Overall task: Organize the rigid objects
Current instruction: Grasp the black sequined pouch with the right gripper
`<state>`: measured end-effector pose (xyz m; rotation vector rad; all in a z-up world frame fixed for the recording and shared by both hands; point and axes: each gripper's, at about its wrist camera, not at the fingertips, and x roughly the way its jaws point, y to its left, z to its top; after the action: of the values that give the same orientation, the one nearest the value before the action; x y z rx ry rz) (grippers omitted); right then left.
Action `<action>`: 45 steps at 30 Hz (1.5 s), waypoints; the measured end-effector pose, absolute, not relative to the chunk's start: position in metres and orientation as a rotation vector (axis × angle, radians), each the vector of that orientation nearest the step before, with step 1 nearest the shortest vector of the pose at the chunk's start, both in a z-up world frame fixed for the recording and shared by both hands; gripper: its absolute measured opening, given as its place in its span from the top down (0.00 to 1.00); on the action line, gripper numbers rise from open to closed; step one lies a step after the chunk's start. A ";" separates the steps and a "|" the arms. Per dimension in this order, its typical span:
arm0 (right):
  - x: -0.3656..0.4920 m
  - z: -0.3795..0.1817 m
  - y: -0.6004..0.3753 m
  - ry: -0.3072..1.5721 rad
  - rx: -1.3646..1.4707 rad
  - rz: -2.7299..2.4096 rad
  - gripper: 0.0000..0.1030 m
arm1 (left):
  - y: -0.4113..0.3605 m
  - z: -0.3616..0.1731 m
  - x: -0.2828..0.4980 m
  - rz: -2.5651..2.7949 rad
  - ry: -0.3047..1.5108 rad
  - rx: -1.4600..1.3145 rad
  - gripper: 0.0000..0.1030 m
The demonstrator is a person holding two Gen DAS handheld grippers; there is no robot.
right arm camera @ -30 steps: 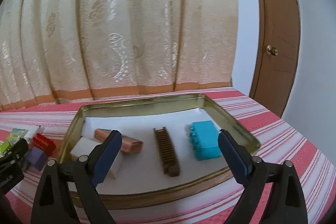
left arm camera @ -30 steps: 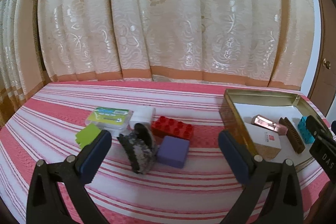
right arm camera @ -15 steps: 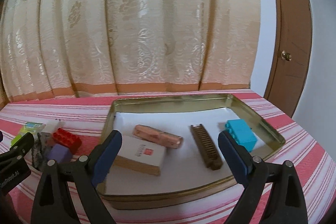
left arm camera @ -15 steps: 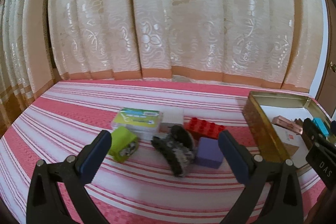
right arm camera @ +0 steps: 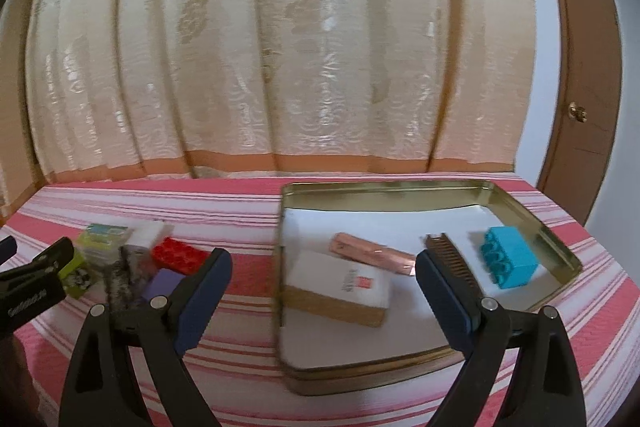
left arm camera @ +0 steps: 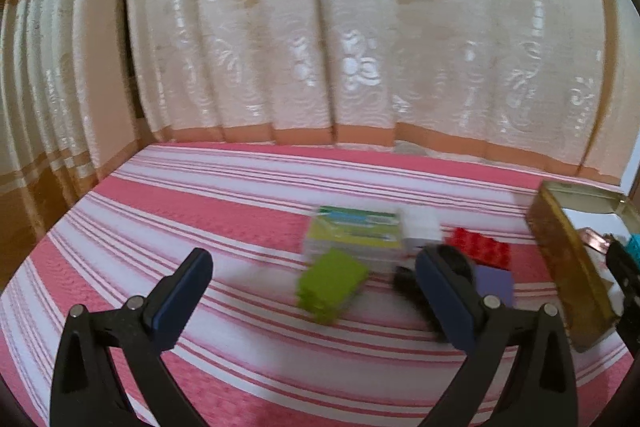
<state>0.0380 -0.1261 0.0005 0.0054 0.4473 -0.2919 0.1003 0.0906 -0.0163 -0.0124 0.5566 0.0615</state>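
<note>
Nearest in the left wrist view, the left tongs [left arm camera: 312,291] hang released and empty above the striped pink cloth [left arm camera: 200,203]. Just past their tips lies a blurred green block [left arm camera: 331,283]; a dark lumpy thing [left arm camera: 408,281] sits half hidden behind the right-hand finger, too smeared to name. Beyond are a purple block [left arm camera: 496,285], a red studded brick [left arm camera: 480,251], a white block [left arm camera: 420,227] and a green-labelled packet [left arm camera: 354,231]. The gold tin [left arm camera: 560,259] shows only its near wall at the right edge.

The right wrist view opens that tin [right arm camera: 532,223] fully. The right tongs [right arm camera: 323,283] are likewise spread wide, holding nothing, over its near part. Inside, from near to far, lie a white-topped box [right arm camera: 340,283], a brown comb [right arm camera: 450,261], a copper-coloured tube [right arm camera: 372,253] and a blue studded brick [right arm camera: 508,261], all apart from one another. Left of the tin, the same loose cluster appears. A cream curtain [right arm camera: 280,47] hangs behind, with a wooden door [right arm camera: 576,67] at far right.
</note>
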 end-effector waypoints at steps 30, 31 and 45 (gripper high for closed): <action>0.130 -0.038 -0.003 0.769 -0.037 0.161 0.55 | 0.181 -0.027 0.127 0.245 0.636 -0.121 0.00; 0.133 -0.038 -0.002 0.774 -0.034 0.168 0.55 | 0.180 -0.027 0.127 0.243 0.637 -0.123 0.00; 0.150 -0.049 -0.010 0.861 0.051 0.278 0.47 | 0.179 -0.028 0.126 0.230 0.635 -0.121 0.00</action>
<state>0.1500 -0.0102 -0.0491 0.0514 0.8612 0.2780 0.1265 0.1787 -0.0280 -0.1215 0.6348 0.2296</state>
